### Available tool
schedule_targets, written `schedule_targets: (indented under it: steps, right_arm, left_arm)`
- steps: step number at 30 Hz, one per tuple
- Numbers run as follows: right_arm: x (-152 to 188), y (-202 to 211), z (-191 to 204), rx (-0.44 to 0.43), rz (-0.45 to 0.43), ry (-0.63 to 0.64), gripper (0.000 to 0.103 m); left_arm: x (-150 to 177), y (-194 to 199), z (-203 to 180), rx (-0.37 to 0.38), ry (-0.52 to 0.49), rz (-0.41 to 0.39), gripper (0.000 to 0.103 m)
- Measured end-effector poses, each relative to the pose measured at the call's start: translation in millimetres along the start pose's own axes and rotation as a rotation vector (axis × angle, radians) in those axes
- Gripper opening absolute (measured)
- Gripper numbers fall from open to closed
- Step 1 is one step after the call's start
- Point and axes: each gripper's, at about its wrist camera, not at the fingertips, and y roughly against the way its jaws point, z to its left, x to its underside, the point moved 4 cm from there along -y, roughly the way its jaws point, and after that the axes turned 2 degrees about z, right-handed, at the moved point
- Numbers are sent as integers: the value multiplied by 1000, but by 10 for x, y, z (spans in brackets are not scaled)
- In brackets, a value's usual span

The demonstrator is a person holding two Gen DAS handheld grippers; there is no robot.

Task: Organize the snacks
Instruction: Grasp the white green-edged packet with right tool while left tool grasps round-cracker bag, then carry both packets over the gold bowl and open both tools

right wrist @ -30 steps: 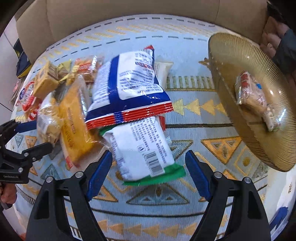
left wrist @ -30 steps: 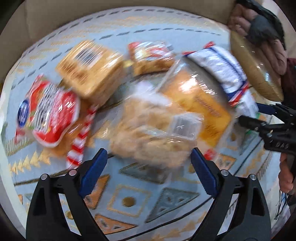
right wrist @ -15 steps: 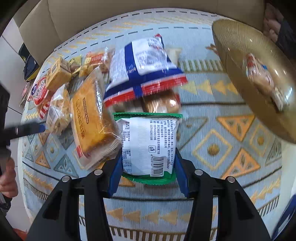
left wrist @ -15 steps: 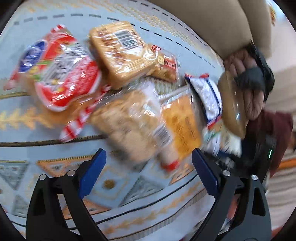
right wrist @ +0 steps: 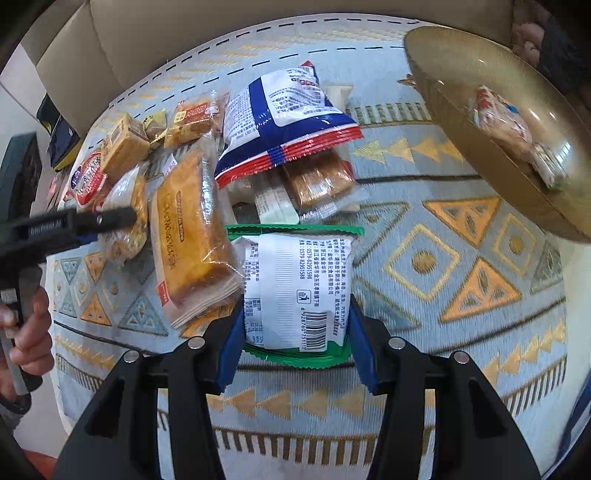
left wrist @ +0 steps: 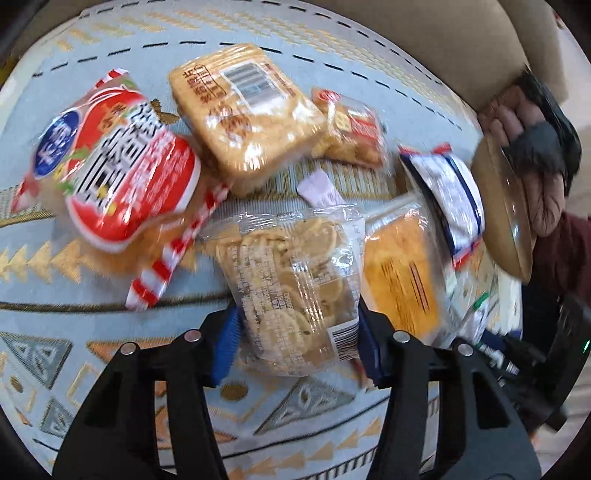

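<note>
Several snack packs lie in a heap on a patterned cloth [right wrist: 461, 258]. My left gripper [left wrist: 297, 343] is shut on a clear bag of round biscuits [left wrist: 295, 284]; it also shows in the right wrist view [right wrist: 125, 225]. My right gripper [right wrist: 295, 339] is shut on a white pack with green edges [right wrist: 295, 291], held just above the cloth. A gold plate [right wrist: 491, 147] at the right, held by a hand, carries one small snack pack [right wrist: 506, 129].
A red and white bag [left wrist: 122, 173], a yellow cake pack [left wrist: 243, 114], a small orange pack [left wrist: 351, 129], a long orange bread pack [right wrist: 192, 236] and a blue and white bag [right wrist: 280, 122] lie in the heap. A beige sofa [right wrist: 184, 33] lies beyond the cloth.
My left gripper has closed on the clear biscuit bag. My right gripper closed on the white and green pack and drew it out from under the heap.
</note>
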Motion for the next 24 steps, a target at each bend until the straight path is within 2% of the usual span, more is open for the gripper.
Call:
schedule_targets:
  steps: [3,6,10,11,13,16,18,20,21,22,24]
  right_arm:
    - [103,89,27,12,13,-4,50]
    - [236,13,-22,51,91,-14,51]
    - [356,-174,-151,35,164,-74,55]
    - [370,-185,-167,28,167,-81,58]
    - [386,-177,-189,-6,166,-98,64]
    - [384,-166,-219,-12,166,-103,64]
    - [386,-176,-223,-4,164,-99,65]
    - [393,-215,-158,35,160,-61,64]
    - [402,-201,-123,58,157,-41,61]
    - [418,-194,-90,91,151,-12,53]
    - [434,-167,-56,69,145,-4,50]
  left_arm:
    - [213,47,-10,-23,-97,51,55]
    - [370,-7,-104,-99,-214,122,55]
    - [412,-104,-127,-137,-242,129,62]
    - [409,-127,-146,-148,-249,130,67]
    - [429,-147,-163,-188,-276,127,72]
    - [467,-192,-194,-209,-290,129,74]
    - [467,-209,-199,-226,-294,119,70]
    - [464,-244,-248,-256,-307,108,56]
    - [464,-232,-256,-259,-311,103,54]
    - [467,-213,-277,-248,-306,98,52]
    - [476,-165,-264,-215,-287,93,52]
